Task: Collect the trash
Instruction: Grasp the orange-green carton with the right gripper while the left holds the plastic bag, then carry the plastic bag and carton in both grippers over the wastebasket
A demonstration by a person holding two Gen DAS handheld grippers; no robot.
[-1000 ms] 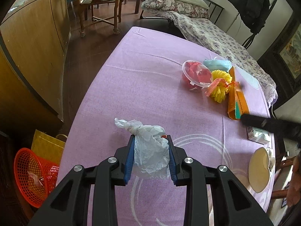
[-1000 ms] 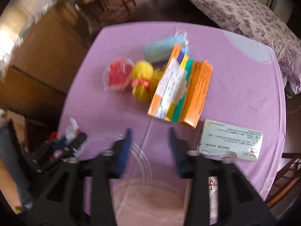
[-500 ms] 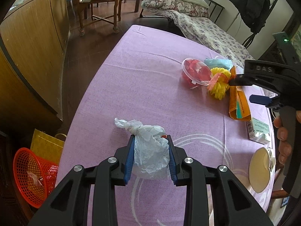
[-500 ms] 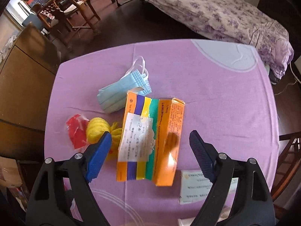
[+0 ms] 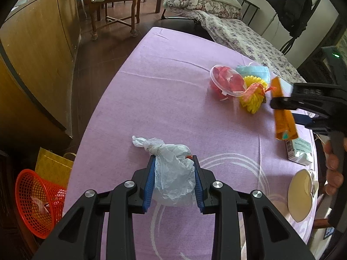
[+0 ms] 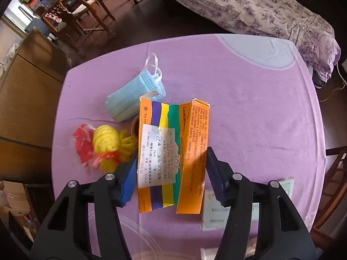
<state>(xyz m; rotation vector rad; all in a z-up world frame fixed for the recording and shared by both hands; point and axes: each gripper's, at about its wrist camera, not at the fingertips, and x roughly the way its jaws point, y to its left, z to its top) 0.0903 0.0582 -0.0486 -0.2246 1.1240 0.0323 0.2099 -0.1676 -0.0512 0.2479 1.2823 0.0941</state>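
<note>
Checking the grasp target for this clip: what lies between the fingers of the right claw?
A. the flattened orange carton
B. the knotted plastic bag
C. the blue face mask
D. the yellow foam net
A: in the right wrist view the right claw straddles the flattened orange carton, its pads at the carton's two side edges.

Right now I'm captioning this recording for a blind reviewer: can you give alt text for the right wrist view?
The right claw straddles a flattened orange medicine box on a purple tablecloth, its blue pads at the box's two long edges. Beyond lie a blue face mask and yellow foam netting.
</note>
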